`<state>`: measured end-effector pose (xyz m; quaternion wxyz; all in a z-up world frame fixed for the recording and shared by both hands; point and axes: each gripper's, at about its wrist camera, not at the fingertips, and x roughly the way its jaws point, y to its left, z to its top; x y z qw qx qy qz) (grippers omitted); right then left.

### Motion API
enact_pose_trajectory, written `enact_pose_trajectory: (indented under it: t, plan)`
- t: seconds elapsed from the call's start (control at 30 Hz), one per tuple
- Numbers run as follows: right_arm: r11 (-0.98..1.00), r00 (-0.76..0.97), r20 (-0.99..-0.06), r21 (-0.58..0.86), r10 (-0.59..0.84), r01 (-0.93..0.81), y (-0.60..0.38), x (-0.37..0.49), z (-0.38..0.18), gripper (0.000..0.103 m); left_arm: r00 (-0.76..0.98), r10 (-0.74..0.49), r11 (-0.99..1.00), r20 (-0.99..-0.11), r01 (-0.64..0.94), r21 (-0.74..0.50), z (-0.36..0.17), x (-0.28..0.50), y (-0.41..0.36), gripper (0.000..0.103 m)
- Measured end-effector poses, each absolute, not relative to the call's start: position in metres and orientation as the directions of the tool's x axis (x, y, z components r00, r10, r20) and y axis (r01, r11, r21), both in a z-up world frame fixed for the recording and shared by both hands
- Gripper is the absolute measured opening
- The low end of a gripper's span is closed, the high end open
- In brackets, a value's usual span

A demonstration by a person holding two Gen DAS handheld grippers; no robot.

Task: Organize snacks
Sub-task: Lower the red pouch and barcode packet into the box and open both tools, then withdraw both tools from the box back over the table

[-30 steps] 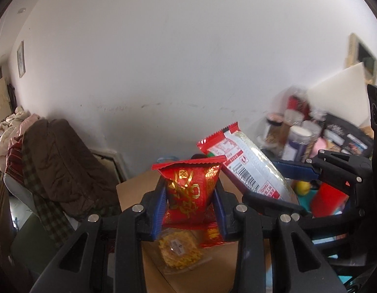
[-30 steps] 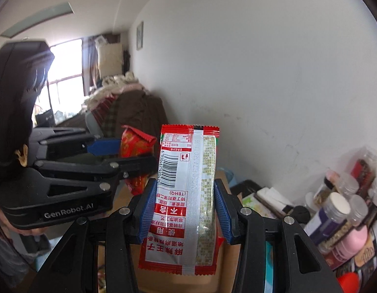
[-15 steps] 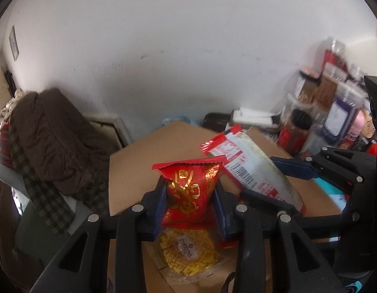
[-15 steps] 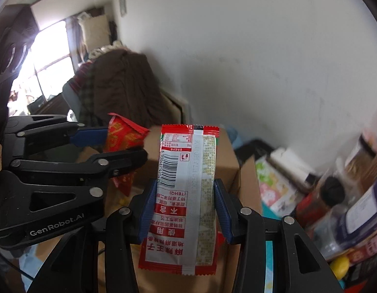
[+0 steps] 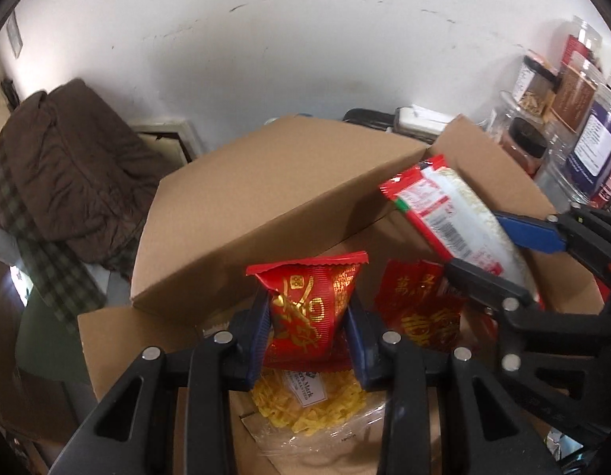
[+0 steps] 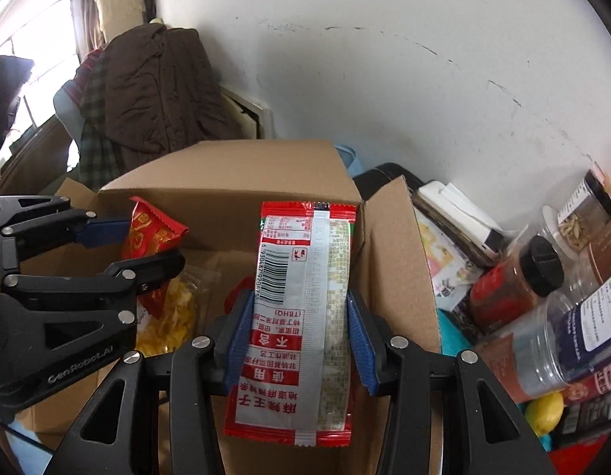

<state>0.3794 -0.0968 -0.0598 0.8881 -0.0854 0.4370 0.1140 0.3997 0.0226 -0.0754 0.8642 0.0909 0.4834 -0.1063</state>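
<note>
Over the open box [image 6: 234, 182], both hand-held grippers carry snacks. The left hand-held gripper [image 5: 308, 340] is closed on a red pouch [image 5: 311, 308], pinched low across its body with the sealed top standing free. The right hand-held gripper [image 6: 299, 340] clamps a long red-and-white packet [image 6: 305, 301] at mid-length, so its upper half stands clear above the box floor.

Inside the box, below the pouch, lie a clear bag of yellow snacks [image 5: 309, 399] and another red pack [image 5: 420, 312].

My worry is the two grippers crowding each other: they sit close side by side over one opening, and a careless lowering could knock one held snack against the other gripper. The packet's free end might also catch the box's right flap [image 6: 400, 261].

Open room looks best toward the box's back wall. Right of the box, jars [image 6: 515, 285] stand crowded, leaving little swing space.
</note>
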Motion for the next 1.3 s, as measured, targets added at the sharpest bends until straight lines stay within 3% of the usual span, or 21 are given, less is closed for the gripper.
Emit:
enact_pose_trajectory:
  t: [0.23,0.37,0.53,0.83,1.3]
  plan:
    - [0.962,0.577,-0.807,-0.042,0.127,-0.271,-0.097,0.379,-0.061,0.049,0.459,-0.082,0.97,-0.885,0.242,0.035,-0.084,0.406,0.029,0.035]
    - [0.961,0.577,-0.809,-0.057,0.114,-0.269,-0.095,0.375,-0.057,0.055,0.46,-0.054,0.972,-0.886,0.226,0.058,-0.081,0.403,0.028,0.036]
    - [0.961,0.592,-0.799,-0.074,0.102,-0.265,-0.097,0.366,-0.048,0.055,0.491,-0.031,0.971,-0.87,0.22,0.09,-0.068,0.395,0.026,0.044]
    - [0.967,0.639,-0.762,-0.07,0.106,-0.244,-0.103,0.347,-0.013,0.055,0.564,-0.044,0.974,-0.824,0.207,0.089,-0.022,0.371,0.029,0.045]
    - [0.967,0.767,-0.63,-0.097,0.123,-0.234,-0.101,0.284,0.073,0.055,0.702,-0.103,0.972,-0.704,0.223,0.08,0.07,0.304,0.032,0.045]
